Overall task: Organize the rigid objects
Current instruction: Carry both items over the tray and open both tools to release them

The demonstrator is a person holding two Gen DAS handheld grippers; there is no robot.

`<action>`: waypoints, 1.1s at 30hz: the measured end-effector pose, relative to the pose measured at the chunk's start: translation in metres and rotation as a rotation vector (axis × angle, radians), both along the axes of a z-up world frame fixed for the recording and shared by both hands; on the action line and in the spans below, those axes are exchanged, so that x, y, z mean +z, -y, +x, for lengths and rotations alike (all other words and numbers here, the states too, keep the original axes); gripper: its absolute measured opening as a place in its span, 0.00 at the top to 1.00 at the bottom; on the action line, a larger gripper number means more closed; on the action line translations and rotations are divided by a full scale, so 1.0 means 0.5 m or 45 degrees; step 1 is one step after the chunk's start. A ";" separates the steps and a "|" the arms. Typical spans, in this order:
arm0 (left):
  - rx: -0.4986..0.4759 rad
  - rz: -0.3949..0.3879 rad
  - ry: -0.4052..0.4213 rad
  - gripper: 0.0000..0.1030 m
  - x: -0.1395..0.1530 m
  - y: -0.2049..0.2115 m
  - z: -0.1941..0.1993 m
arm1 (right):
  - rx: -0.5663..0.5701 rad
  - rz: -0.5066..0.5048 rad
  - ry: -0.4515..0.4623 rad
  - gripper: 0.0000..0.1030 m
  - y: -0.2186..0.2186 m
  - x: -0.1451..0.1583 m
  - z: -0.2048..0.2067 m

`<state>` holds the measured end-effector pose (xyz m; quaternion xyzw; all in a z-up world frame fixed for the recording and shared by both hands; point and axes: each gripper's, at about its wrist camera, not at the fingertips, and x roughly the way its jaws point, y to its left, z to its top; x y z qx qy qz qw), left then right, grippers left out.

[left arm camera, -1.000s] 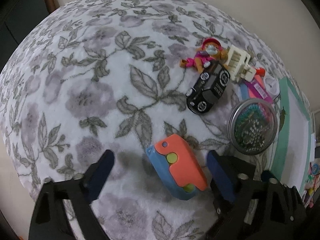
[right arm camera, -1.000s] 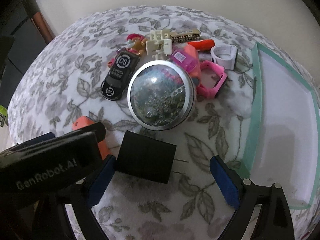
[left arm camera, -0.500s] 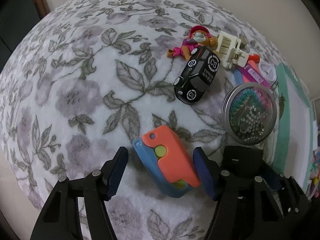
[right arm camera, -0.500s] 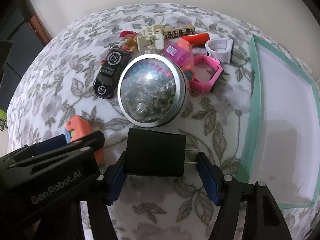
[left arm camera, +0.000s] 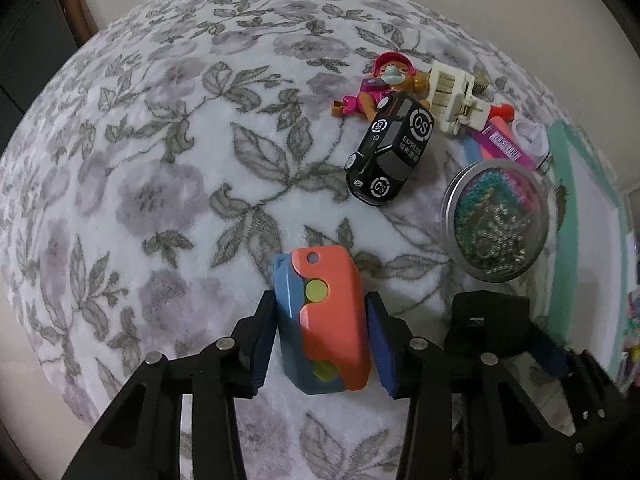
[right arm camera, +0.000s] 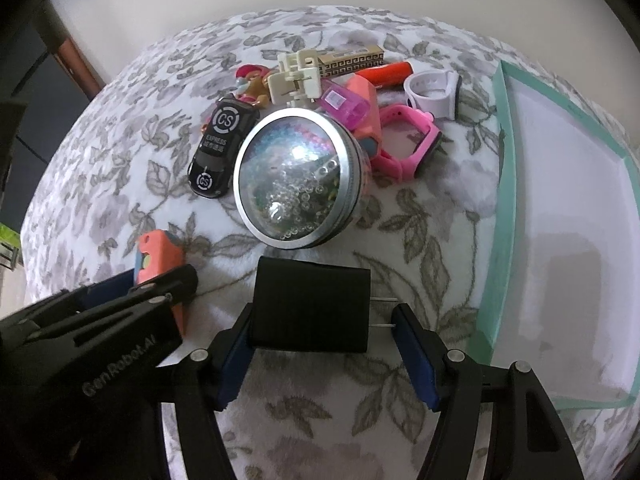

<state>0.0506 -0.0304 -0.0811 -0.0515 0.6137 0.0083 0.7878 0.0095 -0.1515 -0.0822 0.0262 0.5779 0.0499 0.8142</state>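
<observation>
Gripping two items at once on the flowered cloth (left arm camera: 168, 168). Left gripper (left arm camera: 322, 338) pinching the orange-and-blue toy (left arm camera: 320, 320) between its pads, both pads touching the toy's sides; toy resting on the cloth, not lifted as far as visible. Right gripper (right arm camera: 320, 344) straddling the black charger (right arm camera: 310, 306): left pad touching the body, right pad meeting the prong tips, so fingers narrowed around it and apparently gripping, though firmness not confirmable.

Sorting judged barely begun. Green tray (right arm camera: 504, 200) at the right showing nothing inside on its visible floor. Remaining pile lying well apart from the tray's interior: black toy car (left arm camera: 390, 154), round tin of beads (right arm camera: 298, 178), pink watch (right arm camera: 408, 142), white band (right arm camera: 434, 90), cream clip (right arm camera: 296, 78), small figure (left arm camera: 386, 80), red stick (right arm camera: 388, 72).

Still pending, by estimate: lifting both gripped items, carrying to the tray, then clearing the pile.
</observation>
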 end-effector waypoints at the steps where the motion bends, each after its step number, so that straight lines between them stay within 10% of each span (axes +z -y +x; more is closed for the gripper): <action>1: 0.006 -0.021 0.001 0.56 0.002 -0.002 0.001 | -0.009 0.011 0.002 0.32 0.004 0.003 -0.001; 13: 0.021 -0.038 0.171 0.57 0.159 -0.038 -0.048 | -0.116 0.075 0.160 0.33 0.061 0.100 -0.023; 33: -0.316 -0.049 0.311 0.56 0.253 0.308 0.015 | -0.649 -0.194 0.426 0.33 0.363 0.269 -0.038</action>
